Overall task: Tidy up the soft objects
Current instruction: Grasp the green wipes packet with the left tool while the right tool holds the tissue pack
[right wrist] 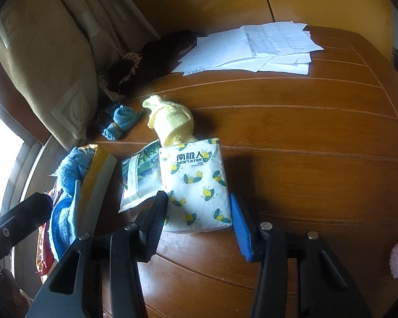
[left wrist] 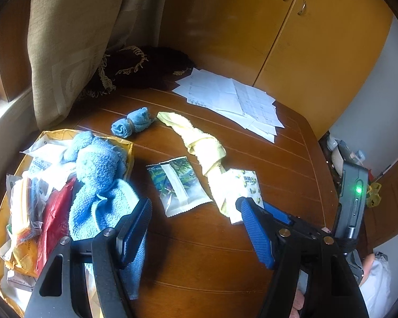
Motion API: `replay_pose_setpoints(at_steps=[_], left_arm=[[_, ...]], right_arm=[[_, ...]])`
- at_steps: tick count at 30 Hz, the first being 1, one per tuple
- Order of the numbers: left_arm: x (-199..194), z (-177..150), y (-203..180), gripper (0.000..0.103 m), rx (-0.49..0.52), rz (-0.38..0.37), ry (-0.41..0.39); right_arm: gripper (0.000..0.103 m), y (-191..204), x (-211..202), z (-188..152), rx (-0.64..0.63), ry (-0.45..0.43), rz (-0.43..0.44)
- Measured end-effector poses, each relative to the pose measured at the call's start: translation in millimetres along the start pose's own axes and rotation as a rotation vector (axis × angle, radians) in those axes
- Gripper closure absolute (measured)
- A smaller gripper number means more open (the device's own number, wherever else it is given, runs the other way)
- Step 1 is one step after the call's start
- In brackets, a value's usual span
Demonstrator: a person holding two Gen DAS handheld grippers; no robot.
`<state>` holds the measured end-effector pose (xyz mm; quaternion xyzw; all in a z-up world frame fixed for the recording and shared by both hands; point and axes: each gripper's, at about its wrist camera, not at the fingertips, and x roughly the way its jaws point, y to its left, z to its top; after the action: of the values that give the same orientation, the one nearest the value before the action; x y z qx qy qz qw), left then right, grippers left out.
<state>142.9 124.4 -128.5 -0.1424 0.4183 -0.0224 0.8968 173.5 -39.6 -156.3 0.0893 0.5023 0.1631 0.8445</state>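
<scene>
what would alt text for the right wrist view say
The right gripper straddles a lemon-print tissue pack on a wooden table, its pads at or near the pack's sides. Behind lie a yellow towel, a small rolled blue cloth and loose papers.

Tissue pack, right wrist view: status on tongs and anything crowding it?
Right tongs astride tissue pack, pads at its sides, grip unconfirmed. Left tongs open, empty. Yellow towel under the pack's far end, snack packet alongside.

"南极人 nan ji ren" on the lemon-print tissue pack (right wrist: pixel 196 182)
</scene>
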Motion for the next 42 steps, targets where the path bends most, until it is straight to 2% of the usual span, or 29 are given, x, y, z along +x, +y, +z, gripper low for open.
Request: replay_pose_setpoints(at_steps=[5,8,13,17,23,28,33,40,42], left_arm=[[30.3,9.7,-14.1,0.03,0.031,0.018,0.044],[52.0,15.5,-18.5,0.03,0.047,0.054,0.067],[80.5,23.0,-9.2,0.03,0.01,0.076,0.123],[92.3,30.0,-4.9,0.03,-0.009,0.084,0.149],[110.5,25.5,-6.1,0.03,0.005,0.144,0.211],[128.4,16.3,-10.1,0.03,0.065,0.24,0.262],[134.0,15.3,-3.9,0.027,0.042,0.24,0.276],[125.0,6.4,-5.0,0.037,0.059,0.225,0.272],[119.1,2.1,-3.4,0.047,0.051,0.217,0.274]], right_arm=[[0.057,-18.9,-13.4,2.3,0.103,-0.062,0.006],[0.057,-29.9,-15.4,2.6,0.162,-0.073,0.004],[0.057,-39.8,-21.6,3.5,0.212,-0.094,0.007],[0.057,-43.5,-23.5,3.7,0.238,-0.1,0.021],[0.057,-42.8,-24.5,2.8,0.238,-0.101,0.038],[0.057,-42.9,-24.4,2.4,0.242,-0.101,0.042],[0.057,-42.0,-23.3,2.1,0.243,-0.099,0.041],[0.057,-42.3,-22.1,1.2,0.244,-0.097,0.039],[0.057,-42.0,-21.9,1.1,0.243,-0.098,0.038]])
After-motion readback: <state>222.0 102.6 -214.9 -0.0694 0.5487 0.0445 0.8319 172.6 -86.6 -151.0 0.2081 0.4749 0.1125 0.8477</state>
